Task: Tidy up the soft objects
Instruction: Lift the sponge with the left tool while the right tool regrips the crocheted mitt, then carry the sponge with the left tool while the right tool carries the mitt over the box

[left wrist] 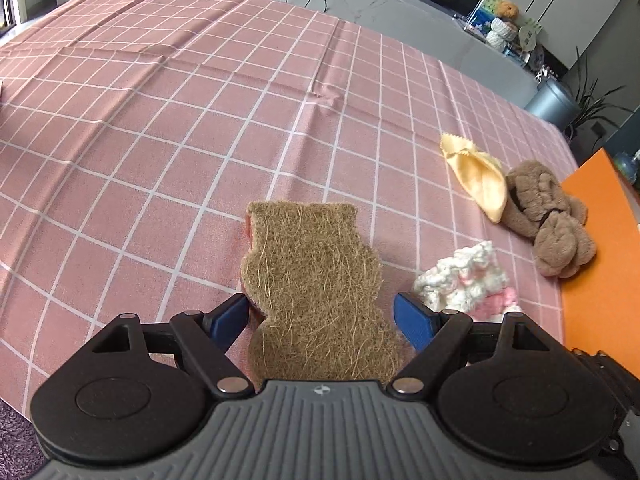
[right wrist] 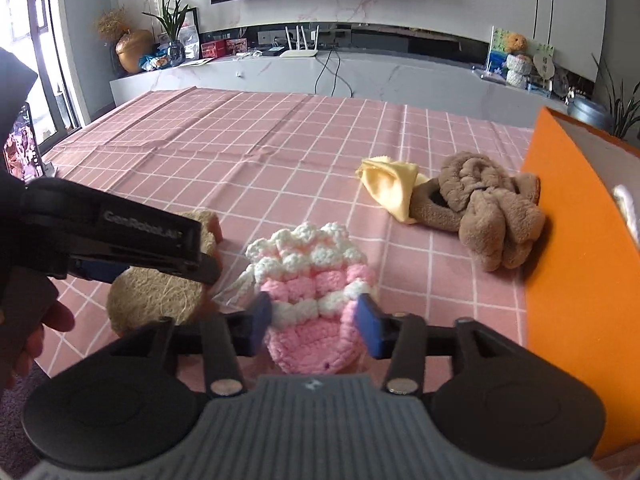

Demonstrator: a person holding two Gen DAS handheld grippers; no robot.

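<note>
A brown fibre scouring sponge (left wrist: 316,284) with a pink underside lies on the pink checked tablecloth (left wrist: 160,120), between the open fingers of my left gripper (left wrist: 322,318). A pink and white crocheted piece (right wrist: 310,296) lies between the open fingers of my right gripper (right wrist: 314,324). The sponge (right wrist: 156,300) and the left gripper (right wrist: 120,240) show at the left of the right wrist view. A yellow cloth (right wrist: 394,190) and a brown plush bundle (right wrist: 488,208) lie further right. An orange box (right wrist: 580,260) stands at the right edge.
The tablecloth's far half is bare, with creases (left wrist: 328,96). A grey TV bench (right wrist: 360,72) with cables, plants and ornaments stands beyond the table. A dark rug (left wrist: 16,440) shows below the table's near edge.
</note>
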